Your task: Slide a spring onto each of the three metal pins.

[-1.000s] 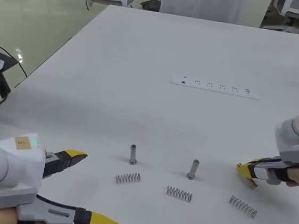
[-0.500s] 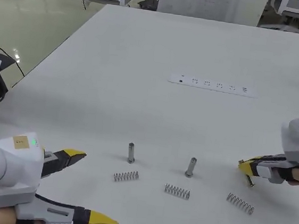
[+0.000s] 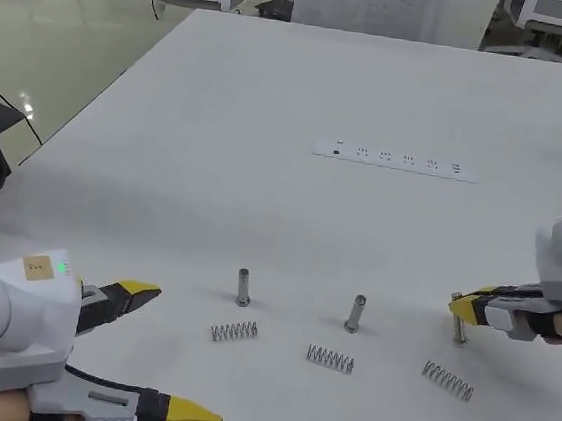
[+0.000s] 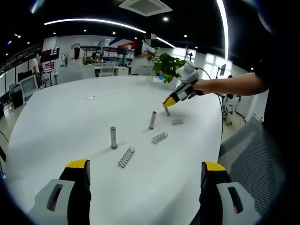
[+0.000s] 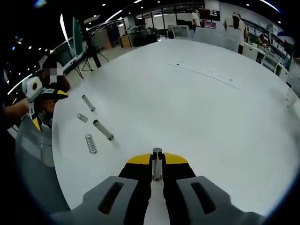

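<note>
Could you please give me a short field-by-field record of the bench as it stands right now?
Left gripper: open, empty
Right gripper: shut on third pin, held upright
Standing pins: left pin, middle pin, both bare
Springs: left spring, middle spring, right spring, all lying on the table
Behind: power strip
Progress: no spring on a pin yet

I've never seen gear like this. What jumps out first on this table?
Three small springs lie in a row on the white table, two metal pins standing upright just behind. At right, the right gripper pinches a third pin in its yellow fingers; the left gripper is open at lower left.
</note>
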